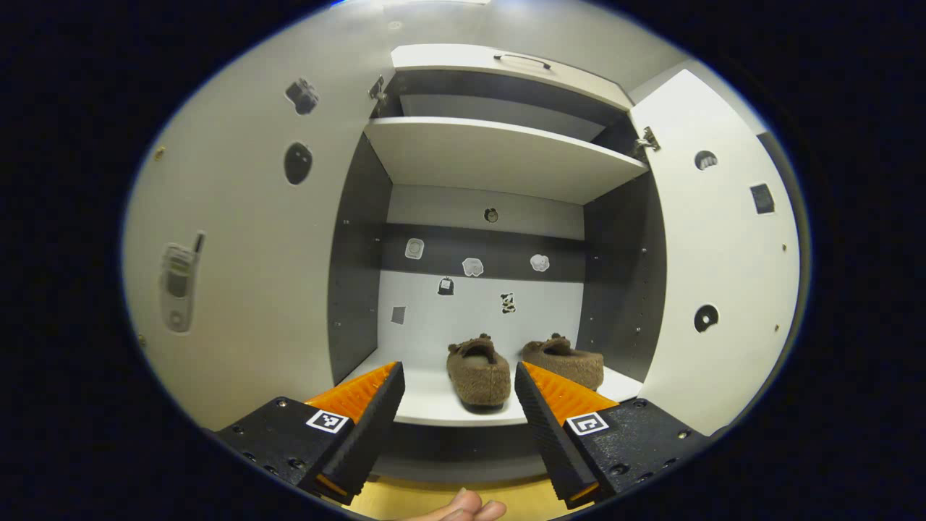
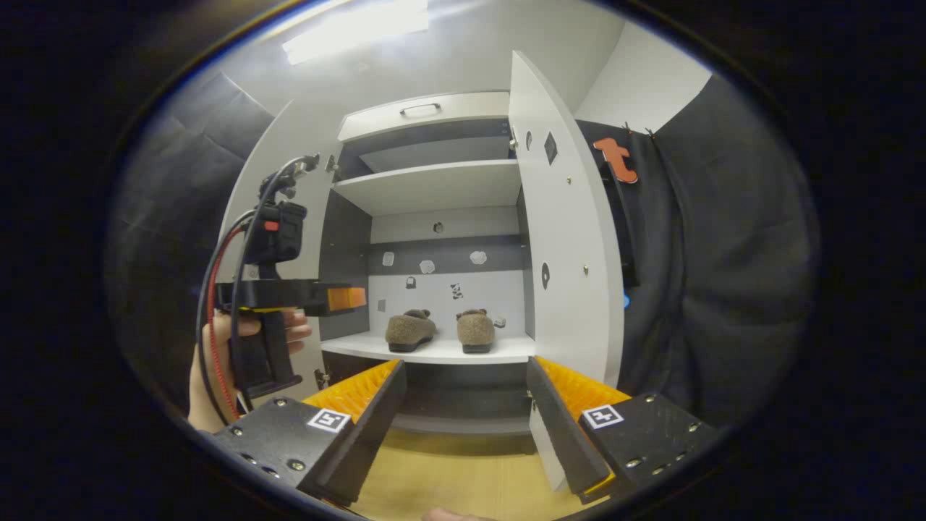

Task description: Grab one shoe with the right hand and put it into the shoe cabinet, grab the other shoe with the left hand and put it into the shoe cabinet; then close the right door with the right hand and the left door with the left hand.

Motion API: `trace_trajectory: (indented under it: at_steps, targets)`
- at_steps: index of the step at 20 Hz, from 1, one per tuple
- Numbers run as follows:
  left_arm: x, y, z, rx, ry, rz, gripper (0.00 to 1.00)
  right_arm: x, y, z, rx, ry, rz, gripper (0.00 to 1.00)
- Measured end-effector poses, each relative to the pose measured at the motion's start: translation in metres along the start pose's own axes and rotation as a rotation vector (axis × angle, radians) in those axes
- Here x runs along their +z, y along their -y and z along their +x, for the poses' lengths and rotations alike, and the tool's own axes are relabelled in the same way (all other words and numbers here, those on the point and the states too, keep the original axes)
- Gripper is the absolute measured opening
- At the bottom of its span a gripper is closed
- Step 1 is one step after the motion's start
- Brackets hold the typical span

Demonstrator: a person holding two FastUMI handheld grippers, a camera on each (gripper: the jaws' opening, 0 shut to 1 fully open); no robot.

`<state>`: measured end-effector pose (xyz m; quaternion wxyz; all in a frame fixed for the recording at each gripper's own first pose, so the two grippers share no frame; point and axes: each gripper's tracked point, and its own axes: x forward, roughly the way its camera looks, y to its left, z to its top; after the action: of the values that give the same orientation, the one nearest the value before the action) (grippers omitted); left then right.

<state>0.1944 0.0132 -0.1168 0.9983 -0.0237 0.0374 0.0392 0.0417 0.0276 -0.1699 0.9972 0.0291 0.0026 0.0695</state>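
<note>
With both shoes (image 1: pixel 479 373) (image 1: pixel 568 362) set on the cabinet shelf (image 1: pixel 434 401), both grippers (image 1: pixel 457 420) (image 2: pixel 463 427) are held apart and empty, so the right door (image 2: pixel 571 239) is judged next to be closed.

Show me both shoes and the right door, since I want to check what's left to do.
Left shoe (image 1: pixel 478 373), left gripper view, on its fuzzy toe.
Right shoe (image 1: pixel 568 362), left gripper view, on its side.
Right door (image 2: pixel 568 239), right gripper view, on its bare inner face, standing open.
</note>
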Motion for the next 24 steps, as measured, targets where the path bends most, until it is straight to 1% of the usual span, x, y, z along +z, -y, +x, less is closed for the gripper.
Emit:
trace_trajectory:
  at_steps: [1,3,7,9,12,15,16,17,19,21,24]
  targets:
    - [-0.002,-0.001,-0.016,0.003,-0.002,0.011,0.94,0.0,0.0,-0.007,-0.003,0.0,-0.004,1.0]
    - [-0.007,0.002,-0.045,-0.015,-0.006,0.012,0.94,0.001,-0.001,-0.022,-0.013,0.004,-0.007,1.0]
    - [-0.018,-0.003,-0.098,-0.024,-0.026,0.007,0.94,0.014,0.0,-0.053,-0.026,0.019,0.005,1.0]
    - [-0.019,-0.011,-0.122,-0.013,-0.014,-0.002,0.94,0.021,0.007,-0.065,-0.048,0.025,-0.003,1.0]
    - [-0.033,-0.022,-0.152,-0.004,-0.044,-0.023,0.94,0.039,0.023,-0.08,-0.069,0.045,-0.024,1.0]
    - [-0.036,-0.031,-0.169,-0.002,-0.043,-0.034,0.94,0.058,0.044,-0.089,-0.053,0.063,-0.042,1.0]
    - [-0.035,-0.032,-0.175,-0.003,-0.032,-0.034,0.94,0.062,0.057,-0.091,-0.049,0.063,-0.044,1.0]
    - [-0.036,-0.031,-0.182,-0.012,-0.028,-0.039,0.94,0.067,0.072,-0.09,-0.052,0.06,-0.045,0.98]
    - [-0.041,-0.031,-0.193,-0.032,-0.028,-0.037,0.93,0.078,0.116,-0.084,-0.09,0.051,-0.057,0.98]
    - [-0.038,-0.034,-0.203,-0.036,-0.011,-0.04,0.94,0.094,0.166,-0.07,-0.153,0.058,-0.06,0.99]
    - [-0.03,-0.035,-0.214,-0.051,0.019,-0.037,0.93,0.117,0.219,-0.053,-0.178,0.048,-0.081,0.97]
